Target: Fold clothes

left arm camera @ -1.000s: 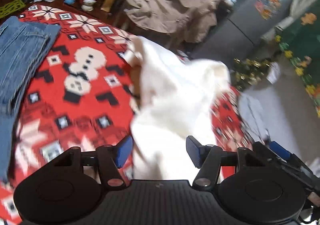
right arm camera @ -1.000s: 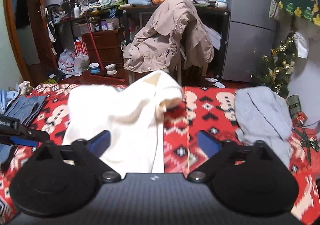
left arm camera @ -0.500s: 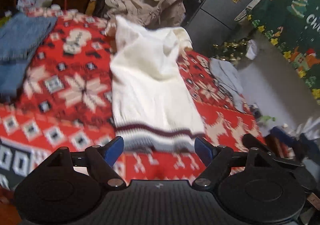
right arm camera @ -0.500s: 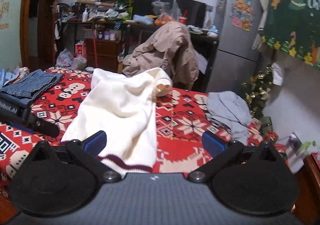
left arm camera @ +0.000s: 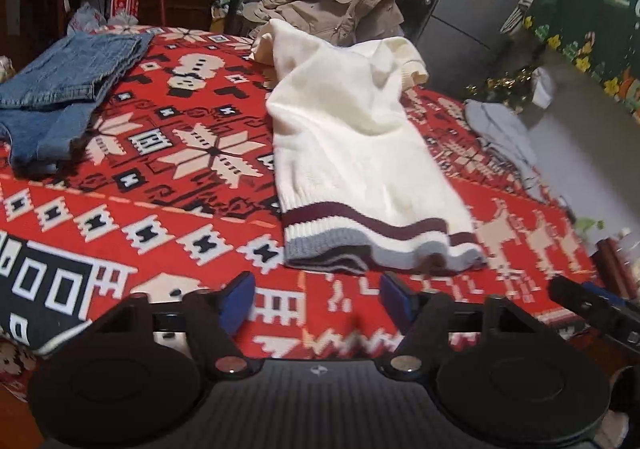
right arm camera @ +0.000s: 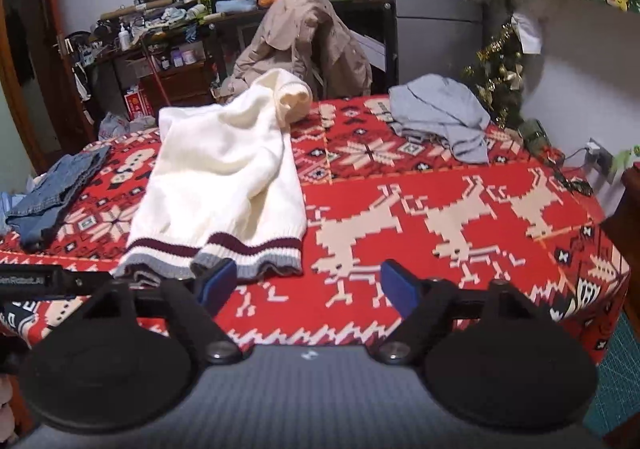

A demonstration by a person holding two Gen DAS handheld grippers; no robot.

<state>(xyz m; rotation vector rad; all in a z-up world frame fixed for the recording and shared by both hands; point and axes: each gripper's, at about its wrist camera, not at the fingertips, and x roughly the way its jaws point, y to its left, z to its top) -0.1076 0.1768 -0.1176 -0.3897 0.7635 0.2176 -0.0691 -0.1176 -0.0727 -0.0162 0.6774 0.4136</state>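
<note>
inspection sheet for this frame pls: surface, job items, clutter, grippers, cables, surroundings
Surface: red patterned blanket covers the bed.
Job's things: cream sweater lies flat but rumpled, striped hem toward the grippers; jeans folded at far left; grey garment crumpled at the far right.
Clutter: nothing seen on the blanket besides clothes.
Grippers: left gripper open, empty, short of the hem; right gripper open, empty, its left finger at the hem's edge.
Cables: a cord runs to a wall socket at right.
Surroundings: beige coat over a chair, fridge, packed shelves.
</note>
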